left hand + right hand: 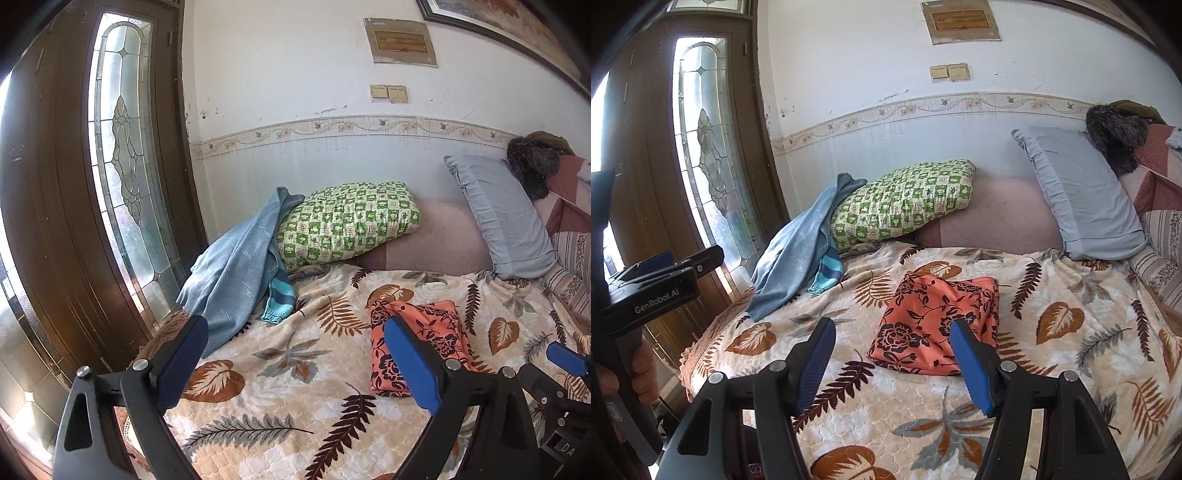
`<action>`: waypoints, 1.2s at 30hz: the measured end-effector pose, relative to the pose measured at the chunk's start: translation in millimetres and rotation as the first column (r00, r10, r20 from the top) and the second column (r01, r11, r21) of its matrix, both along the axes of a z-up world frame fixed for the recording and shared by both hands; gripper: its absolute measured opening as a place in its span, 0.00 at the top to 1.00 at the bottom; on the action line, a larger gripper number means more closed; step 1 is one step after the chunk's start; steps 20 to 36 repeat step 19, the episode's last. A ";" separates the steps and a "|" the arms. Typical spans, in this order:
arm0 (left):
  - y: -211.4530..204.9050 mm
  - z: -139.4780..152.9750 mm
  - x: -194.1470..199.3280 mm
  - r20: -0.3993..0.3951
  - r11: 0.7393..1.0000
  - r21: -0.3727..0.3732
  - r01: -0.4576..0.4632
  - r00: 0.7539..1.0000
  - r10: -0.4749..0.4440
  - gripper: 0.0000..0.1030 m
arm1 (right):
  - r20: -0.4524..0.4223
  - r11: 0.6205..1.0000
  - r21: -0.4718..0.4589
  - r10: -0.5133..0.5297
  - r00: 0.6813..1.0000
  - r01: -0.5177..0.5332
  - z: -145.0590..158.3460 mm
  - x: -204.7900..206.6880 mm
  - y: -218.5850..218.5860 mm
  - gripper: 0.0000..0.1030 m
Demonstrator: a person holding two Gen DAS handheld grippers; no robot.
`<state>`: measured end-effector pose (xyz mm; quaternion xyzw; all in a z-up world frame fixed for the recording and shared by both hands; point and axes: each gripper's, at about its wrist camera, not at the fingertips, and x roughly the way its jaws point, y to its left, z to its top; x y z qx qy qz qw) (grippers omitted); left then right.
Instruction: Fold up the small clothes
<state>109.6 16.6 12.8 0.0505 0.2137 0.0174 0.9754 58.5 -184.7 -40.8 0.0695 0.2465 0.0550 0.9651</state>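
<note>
Folded garment [934, 325] on blanket [1071, 369], ahead of right gripper [894, 354]; towel [798, 247] far left, draped against pillow [901, 203] behind.

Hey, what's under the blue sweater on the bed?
A striped teal cuff sticks out from under the blue sweater, which also drapes over the green pillow and the leaf blanket. The rest of that striped garment is covered.

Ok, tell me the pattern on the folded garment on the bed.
Orange-pink folded garment: dark floral print, clearest in right wrist view.
</note>
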 end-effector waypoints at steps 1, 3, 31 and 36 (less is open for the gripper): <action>0.3 1.0 -1.0 0.002 1.000 -0.003 0.004 1.000 -0.004 0.07 | -0.002 1.000 -0.001 0.004 1.000 -0.004 -0.8 0.6 0.5 0.34; 0.8 1.9 -2.3 0.006 1.000 -0.005 0.005 1.000 -0.005 0.07 | -0.004 1.000 -0.002 0.012 1.000 -0.012 -2.0 1.9 2.1 0.34; 0.4 -13.5 13.0 -0.034 0.999 -0.044 0.011 0.999 -0.012 0.07 | -0.054 1.000 0.014 0.020 0.998 -0.019 -22.9 21.7 -1.6 0.34; 0.4 -13.5 13.0 -0.034 0.999 -0.044 0.011 0.999 -0.012 0.07 | -0.054 1.000 0.014 0.020 0.998 -0.019 -22.9 21.7 -1.6 0.34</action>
